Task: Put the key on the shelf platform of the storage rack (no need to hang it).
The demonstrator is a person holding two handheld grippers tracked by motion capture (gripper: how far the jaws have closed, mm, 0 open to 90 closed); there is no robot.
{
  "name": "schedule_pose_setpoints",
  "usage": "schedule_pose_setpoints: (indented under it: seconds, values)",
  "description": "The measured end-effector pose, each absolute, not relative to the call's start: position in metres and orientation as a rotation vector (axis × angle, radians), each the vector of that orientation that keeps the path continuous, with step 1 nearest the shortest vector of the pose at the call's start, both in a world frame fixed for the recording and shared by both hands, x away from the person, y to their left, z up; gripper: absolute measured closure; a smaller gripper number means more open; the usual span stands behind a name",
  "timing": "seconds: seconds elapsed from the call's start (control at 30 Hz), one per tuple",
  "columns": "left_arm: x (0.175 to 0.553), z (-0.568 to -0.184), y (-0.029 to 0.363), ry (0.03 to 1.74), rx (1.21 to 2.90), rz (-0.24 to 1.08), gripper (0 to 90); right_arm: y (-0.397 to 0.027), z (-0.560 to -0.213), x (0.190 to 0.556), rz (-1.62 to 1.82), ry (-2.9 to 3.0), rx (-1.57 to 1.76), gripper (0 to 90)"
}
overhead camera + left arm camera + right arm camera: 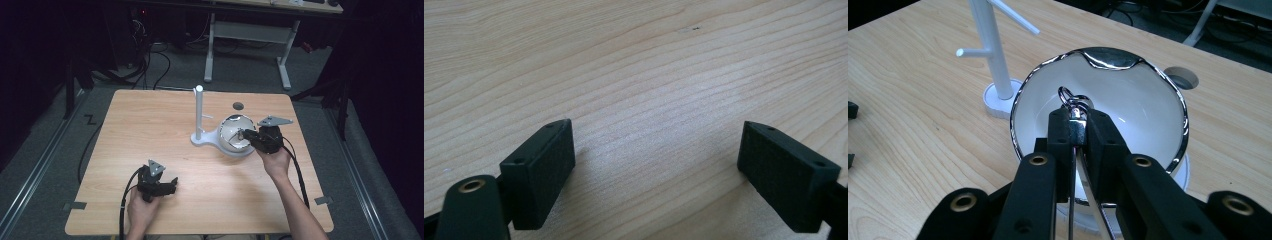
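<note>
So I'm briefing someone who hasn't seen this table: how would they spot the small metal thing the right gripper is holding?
On the wooden table, find the white bowl with the chrome rim, beside the white peg stand. Over it, the right gripper is shut on a small metal ring clasp. It is the one shiny piece pinched between black jaws.

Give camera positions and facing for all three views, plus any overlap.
High view: above the person's side, looking forward and down at the table; forearms, both hands.
Left gripper view: on the left gripper, facing bare wood; jaws open.
Right gripper view: on the right gripper, shut on a metal clasp over the bowl.
Shared: bowl, white stand.
</note>
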State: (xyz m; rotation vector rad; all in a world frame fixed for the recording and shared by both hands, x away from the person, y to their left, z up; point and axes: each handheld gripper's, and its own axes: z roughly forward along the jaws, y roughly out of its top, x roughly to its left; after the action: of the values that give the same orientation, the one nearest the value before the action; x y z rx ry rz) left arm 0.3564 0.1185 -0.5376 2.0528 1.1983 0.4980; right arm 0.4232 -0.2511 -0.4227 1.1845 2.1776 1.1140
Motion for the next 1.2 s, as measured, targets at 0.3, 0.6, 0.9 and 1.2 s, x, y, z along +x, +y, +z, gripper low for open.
schedule_pose_setpoints:
  seconds: [0.3, 0.6, 0.9, 1.2]
  values:
    - [0.357, -0.538, 0.119, 1.198, 2.053, 0.498, 15.8, -0.249, -0.431, 0.431, 1.108, 2.196, 1.216, 82.2]
    - [0.357, -0.537, 0.119, 1.198, 2.055, 0.496, 15.7, -0.25, -0.44, 0.442, 1.101, 2.196, 1.27, 82.2]
    - [0.358, -0.538, 0.119, 1.199, 2.053, 0.499, 15.8, -0.251, -0.45, 0.454, 1.064, 2.174, 1.337, 82.1]
    - [0.358, -0.538, 0.119, 1.199, 2.053, 0.499, 15.8, -0.25, -0.459, 0.465, 1.02, 2.163, 1.378, 82.1]
